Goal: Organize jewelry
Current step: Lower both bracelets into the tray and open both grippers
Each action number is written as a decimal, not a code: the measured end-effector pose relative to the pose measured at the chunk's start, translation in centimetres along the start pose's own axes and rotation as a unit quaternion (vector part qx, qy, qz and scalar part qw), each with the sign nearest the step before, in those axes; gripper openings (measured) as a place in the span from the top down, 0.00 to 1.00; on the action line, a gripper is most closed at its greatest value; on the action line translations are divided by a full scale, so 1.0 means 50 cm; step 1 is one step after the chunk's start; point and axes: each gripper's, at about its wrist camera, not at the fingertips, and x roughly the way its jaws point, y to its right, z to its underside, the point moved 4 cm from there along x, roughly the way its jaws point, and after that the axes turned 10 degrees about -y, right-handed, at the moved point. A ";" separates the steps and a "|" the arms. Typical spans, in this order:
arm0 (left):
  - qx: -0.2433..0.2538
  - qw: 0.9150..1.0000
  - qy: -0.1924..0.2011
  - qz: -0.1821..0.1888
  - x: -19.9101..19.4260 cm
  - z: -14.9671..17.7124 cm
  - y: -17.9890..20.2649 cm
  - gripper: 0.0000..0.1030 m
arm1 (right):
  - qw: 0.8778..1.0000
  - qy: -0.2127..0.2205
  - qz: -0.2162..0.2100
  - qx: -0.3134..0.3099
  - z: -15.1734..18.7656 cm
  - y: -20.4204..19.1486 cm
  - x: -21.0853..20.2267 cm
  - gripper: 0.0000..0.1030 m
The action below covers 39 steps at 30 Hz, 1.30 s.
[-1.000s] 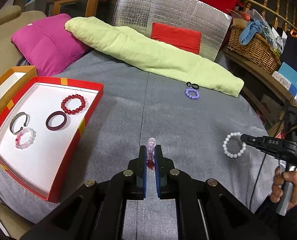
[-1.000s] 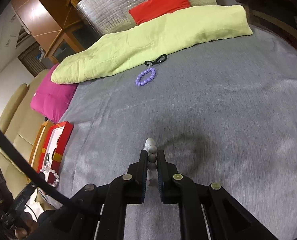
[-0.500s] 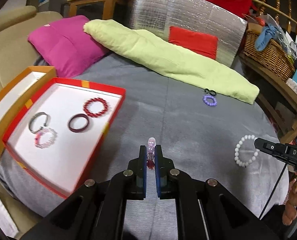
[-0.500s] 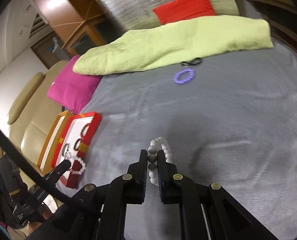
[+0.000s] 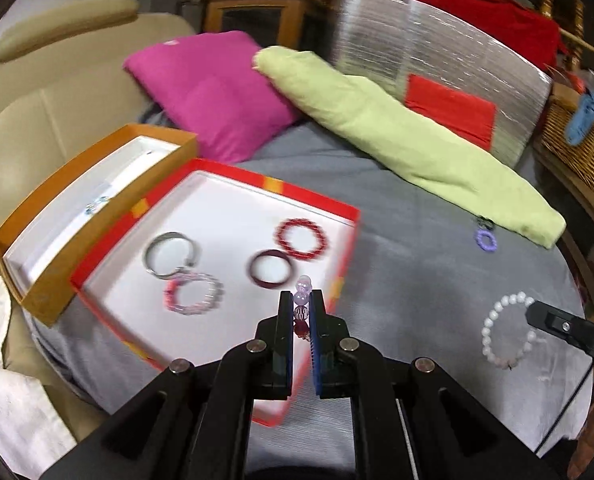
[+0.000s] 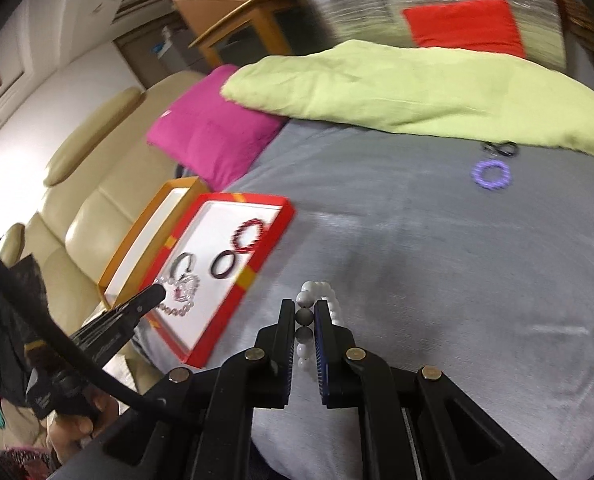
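The left hand-held gripper (image 5: 302,306), its jaws drawn narrow around a clear-and-pink beaded bracelet (image 5: 302,295), hangs at the near right rim of a red tray (image 5: 344,257), a carry that looks bound for the tray's white floor. Held edge-on between the pads, the bracelet shows from the left wrist only as a short stack of beads; the right wrist view shows it dangling as a loop over the tray. The right hand-held gripper (image 6: 306,316), jaws likewise pinched close, grips a white beaded bracelet (image 6: 317,300) above the grey bedspread (image 6: 437,280), to the right of the tray, probably waiting its turn

Four pieces already lie in the tray: a silver bangle (image 5: 169,254), a pink-and-clear bracelet (image 5: 193,294) touching it, a dark maroon ring bangle (image 5: 271,269) and a red beaded bracelet (image 5: 302,239). An orange box (image 5: 49,304) stands against the tray's left side, with one small item inside, too blurred to name. Two pieces are left loose on the bed by the green bolster (image 5: 397,136): a purple beaded bracelet (image 6: 491,175) and a small black piece (image 6: 499,148) just beyond it, well apart from the tray
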 end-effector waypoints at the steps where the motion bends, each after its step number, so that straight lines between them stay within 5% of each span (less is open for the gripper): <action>1: -0.005 1.000 -0.001 -0.006 0.002 -0.006 -0.020 0.93 | 1.000 -0.002 -0.004 -0.007 -0.007 -0.017 0.006 0.90; 17: -0.033 0.999 -0.037 -0.012 0.079 -0.106 -0.187 0.93 | 0.994 -0.055 -0.060 -0.071 -0.109 -0.245 0.188 0.90; 26: -0.009 0.997 -0.066 0.031 0.164 -0.184 -0.201 0.93 | 0.989 -0.100 -0.080 -0.068 -0.113 -0.276 0.299 0.90; 32: 0.002 0.992 -0.093 0.091 0.223 -0.206 -0.190 0.93 | 0.987 -0.123 -0.070 -0.075 -0.113 -0.272 0.349 0.90; 39: 0.021 0.990 -0.136 0.039 0.313 -0.206 -0.196 0.93 | 0.987 -0.138 -0.031 -0.073 -0.109 -0.245 0.388 0.90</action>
